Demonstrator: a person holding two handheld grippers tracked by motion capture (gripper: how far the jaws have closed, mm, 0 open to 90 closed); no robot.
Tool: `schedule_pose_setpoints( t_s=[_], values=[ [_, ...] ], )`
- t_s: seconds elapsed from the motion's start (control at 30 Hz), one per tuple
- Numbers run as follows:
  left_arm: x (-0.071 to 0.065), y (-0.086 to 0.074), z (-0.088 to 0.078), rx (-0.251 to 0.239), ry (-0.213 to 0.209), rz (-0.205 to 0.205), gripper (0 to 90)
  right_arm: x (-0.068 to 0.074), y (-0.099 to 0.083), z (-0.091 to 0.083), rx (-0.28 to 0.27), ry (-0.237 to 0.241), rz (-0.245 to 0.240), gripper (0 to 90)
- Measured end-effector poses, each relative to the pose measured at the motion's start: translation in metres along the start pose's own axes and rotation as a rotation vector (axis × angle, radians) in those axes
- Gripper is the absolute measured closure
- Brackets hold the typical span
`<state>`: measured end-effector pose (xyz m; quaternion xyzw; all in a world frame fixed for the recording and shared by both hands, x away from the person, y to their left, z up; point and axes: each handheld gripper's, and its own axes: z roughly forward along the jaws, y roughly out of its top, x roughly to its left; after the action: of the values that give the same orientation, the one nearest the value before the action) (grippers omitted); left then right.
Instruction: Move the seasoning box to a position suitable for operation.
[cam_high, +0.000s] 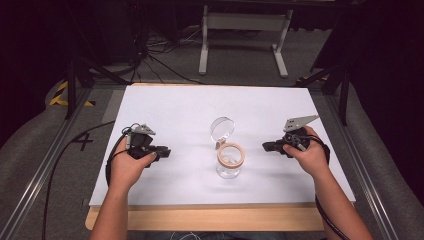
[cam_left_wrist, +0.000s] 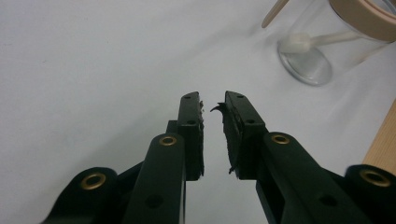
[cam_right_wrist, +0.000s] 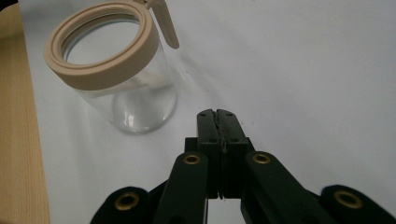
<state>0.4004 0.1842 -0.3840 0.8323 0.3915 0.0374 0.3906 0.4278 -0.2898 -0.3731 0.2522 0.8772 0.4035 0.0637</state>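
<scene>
Glass jar (cam_high: 229, 162) stands upright near the middle of the white sheet (cam_high: 190, 110), toward the person's edge, between the two grippers and apart from both. Clear glass, round base. A beige ring (cam_high: 231, 154) sits round its mouth. Its hinged lid (cam_high: 222, 128) is swung open and stands up behind the mouth, clear pane in a beige frame. In the right gripper view the jar (cam_right_wrist: 135, 100) is at upper left, the ring (cam_right_wrist: 100, 46) seen from above, the mouth open, and a beige tab (cam_right_wrist: 163, 21) runs off its far rim. In the left gripper view the jar's lower part (cam_left_wrist: 317, 51) is at upper right; something pale and small lies inside near the bottom, too unclear to name.

Left gripper (cam_high: 162, 151) is held in the person's left hand (cam_high: 131, 167), well to the left of the jar, jaws pointing toward it. Its own view shows the gripper (cam_left_wrist: 214, 108) with jaws a narrow way apart, nothing between them, white sheet under the gap. The pads look frayed at the edges.

Right gripper (cam_high: 267, 146) is held in the right hand (cam_high: 312, 157), to the right of the jar, jaws pointing toward it. In its own view the gripper (cam_right_wrist: 217, 113) has jaws pressed together, pad to pad, nothing held.

White sheet covers a wooden table (cam_high: 215, 217), whose bare edge runs along the near side. Grey floor beyond, with cables (cam_high: 155, 57) and a white frame leg (cam_high: 203, 45).
</scene>
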Motion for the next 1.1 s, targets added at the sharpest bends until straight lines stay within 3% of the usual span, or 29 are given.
schedule_pose_setpoints(
  t_s=[0.27,0.5,0.6,0.9,1.1],
  values=[
    [-0.012,0.006,-0.003,0.008,-0.014,0.024,74.9,0.012,0.008,0.003,-0.014,0.033,-0.031,89.8],
    [-0.025,0.012,-0.007,0.015,-0.026,0.063,73.5,0.027,0.015,0.016,-0.008,0.072,-0.053,89.7],
    [-0.029,0.013,-0.008,0.009,-0.022,0.077,73.0,0.032,0.018,0.021,-0.028,0.123,-0.041,89.7],
    [-0.037,0.016,-0.007,0.030,-0.035,0.103,71.4,0.039,0.020,0.035,0.012,0.069,-0.058,89.7],
    [-0.037,0.016,-0.004,0.034,-0.037,0.096,70.7,0.033,0.015,0.045,0.031,0.032,-0.040,89.7]
  ],
)
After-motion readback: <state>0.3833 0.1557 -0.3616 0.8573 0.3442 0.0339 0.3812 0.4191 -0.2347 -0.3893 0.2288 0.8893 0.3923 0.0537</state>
